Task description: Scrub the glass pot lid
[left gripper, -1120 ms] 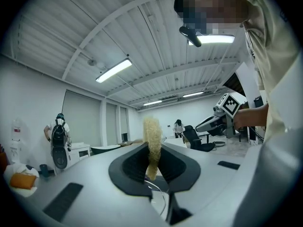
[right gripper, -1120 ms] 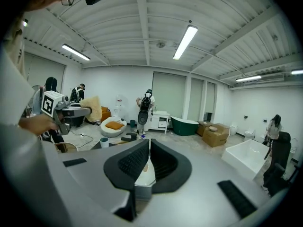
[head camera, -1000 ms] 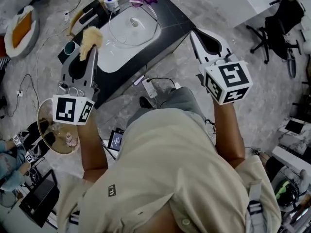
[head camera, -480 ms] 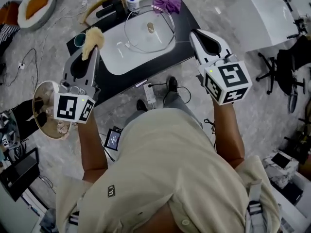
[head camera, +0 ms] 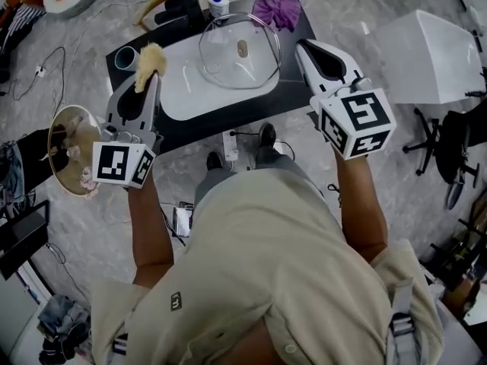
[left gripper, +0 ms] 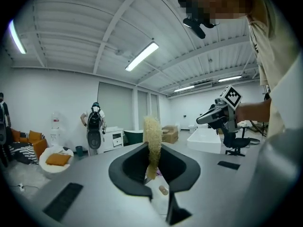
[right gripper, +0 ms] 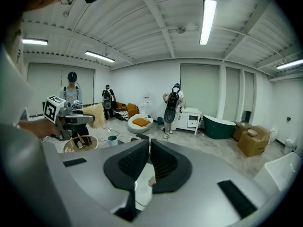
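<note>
the glass pot lid (head camera: 228, 65) lies knob-up on a white basin (head camera: 183, 90) on the far dark table (head camera: 289, 90). to its left the left gripper (head camera: 151, 76) has its jaws clamped on a tan scrub pad (head camera: 150, 56), seemingly ready to scrub. the right gripper (head camera: 307, 50), just right of the lid, has its jaws nearly together and empty, perhaps to steady it.

The glass lid (head camera: 227, 65) is clear and glossy (its tray (head camera: 183, 91) smooth white), the scrubber (head camera: 150, 59) coarse, fibrous.

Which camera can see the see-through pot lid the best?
The head view: the whole glass lid sits in plain sight from above. Both gripper views catch only a small tan bit low down, likely its knob.
</note>
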### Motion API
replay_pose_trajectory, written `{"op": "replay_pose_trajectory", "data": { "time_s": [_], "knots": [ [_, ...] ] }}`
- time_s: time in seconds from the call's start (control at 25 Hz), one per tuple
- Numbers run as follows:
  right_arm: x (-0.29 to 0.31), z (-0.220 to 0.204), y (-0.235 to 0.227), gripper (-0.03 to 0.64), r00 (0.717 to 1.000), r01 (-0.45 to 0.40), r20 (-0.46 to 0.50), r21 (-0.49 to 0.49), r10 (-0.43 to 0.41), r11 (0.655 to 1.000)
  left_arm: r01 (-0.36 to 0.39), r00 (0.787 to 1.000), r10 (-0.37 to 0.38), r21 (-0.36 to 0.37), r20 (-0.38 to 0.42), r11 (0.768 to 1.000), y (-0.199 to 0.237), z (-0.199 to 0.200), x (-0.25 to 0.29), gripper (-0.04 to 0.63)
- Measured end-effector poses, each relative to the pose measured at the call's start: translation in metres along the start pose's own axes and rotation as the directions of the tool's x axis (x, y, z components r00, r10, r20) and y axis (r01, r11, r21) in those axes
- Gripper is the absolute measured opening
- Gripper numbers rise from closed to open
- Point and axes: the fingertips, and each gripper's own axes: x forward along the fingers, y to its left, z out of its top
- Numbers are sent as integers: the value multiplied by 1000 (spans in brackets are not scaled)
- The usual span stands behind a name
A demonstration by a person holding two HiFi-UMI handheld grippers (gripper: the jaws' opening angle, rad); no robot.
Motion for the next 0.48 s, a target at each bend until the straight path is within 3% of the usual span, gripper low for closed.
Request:
{"op": "replay_pose_trajectory", "data": {
  "time_s": [0.48],
  "knots": [
    [34,-63,-46,28,994,-37,-100,46,41,998,-51,994,44,-62,-101,997,1,-84,81,44]
  ]
}}
